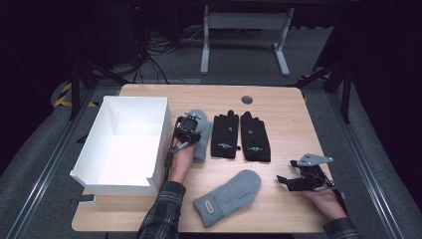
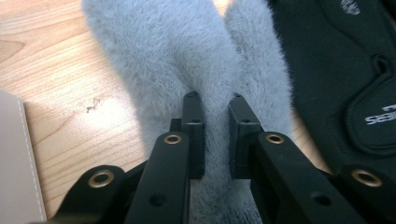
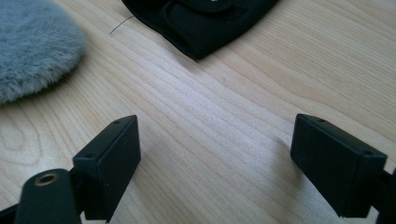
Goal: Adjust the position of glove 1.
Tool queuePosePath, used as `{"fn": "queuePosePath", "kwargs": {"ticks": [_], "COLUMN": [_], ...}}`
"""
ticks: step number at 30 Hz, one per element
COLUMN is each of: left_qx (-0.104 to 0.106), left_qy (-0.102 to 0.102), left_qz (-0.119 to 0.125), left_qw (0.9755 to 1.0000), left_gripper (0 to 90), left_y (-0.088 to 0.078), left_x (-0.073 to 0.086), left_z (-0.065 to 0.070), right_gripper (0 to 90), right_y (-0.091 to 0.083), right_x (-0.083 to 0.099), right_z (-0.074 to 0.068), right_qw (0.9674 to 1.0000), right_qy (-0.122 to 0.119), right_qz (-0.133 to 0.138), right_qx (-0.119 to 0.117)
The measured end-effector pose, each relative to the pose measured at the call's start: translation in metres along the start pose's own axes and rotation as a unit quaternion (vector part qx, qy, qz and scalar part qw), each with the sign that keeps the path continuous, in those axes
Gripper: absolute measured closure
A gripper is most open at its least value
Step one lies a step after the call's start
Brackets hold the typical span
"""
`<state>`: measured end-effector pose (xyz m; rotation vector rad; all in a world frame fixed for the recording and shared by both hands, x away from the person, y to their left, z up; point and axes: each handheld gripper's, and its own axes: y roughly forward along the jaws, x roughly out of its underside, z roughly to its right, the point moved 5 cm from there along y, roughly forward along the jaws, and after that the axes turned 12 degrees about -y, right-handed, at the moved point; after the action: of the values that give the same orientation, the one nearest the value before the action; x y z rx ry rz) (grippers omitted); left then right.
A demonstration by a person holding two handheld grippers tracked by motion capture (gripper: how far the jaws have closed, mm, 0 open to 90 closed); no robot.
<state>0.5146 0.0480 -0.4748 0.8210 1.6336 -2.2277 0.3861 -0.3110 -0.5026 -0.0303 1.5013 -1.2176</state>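
Note:
My left gripper rests on a fluffy grey mitten lying just right of the white box. In the left gripper view the two black jaws stand close together, pinching a ridge of the grey mitten between their pads; the left gripper is shut on it. A second grey mitten lies near the table's front edge. My right gripper hovers low at the front right, pointing left. Its jaws are wide apart over bare wood in the right gripper view, so the right gripper is open with nothing between them.
A white open box stands at the left of the wooden table. Two black gloves lie side by side at the middle, and one glove's cuff lies ahead of the right gripper. A round grommet sits at the table's back.

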Motion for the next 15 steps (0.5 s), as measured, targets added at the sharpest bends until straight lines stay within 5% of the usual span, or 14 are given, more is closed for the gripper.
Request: {"fn": "queuePosePath", "kwargs": {"ticks": [7,15], "left_qx": [0.021,0.056], "left_qy": [0.013,0.055], "left_qz": [0.013,0.007], "left_qw": [0.9996,0.9968], "left_gripper": [81.4,81.4], "left_y": [-0.019,-0.039], "left_x": [-0.003,0.0], "left_z": [0.01,0.028], "right_gripper": [16.4,16.4], "right_y": [0.0,0.0], "right_x": [0.0,0.0], "right_z": [0.0,0.0], "right_qw": [1.0,1.0], "right_qy": [0.0,0.0], "right_qz": [0.0,0.0], "right_qx": [0.0,0.001]}}
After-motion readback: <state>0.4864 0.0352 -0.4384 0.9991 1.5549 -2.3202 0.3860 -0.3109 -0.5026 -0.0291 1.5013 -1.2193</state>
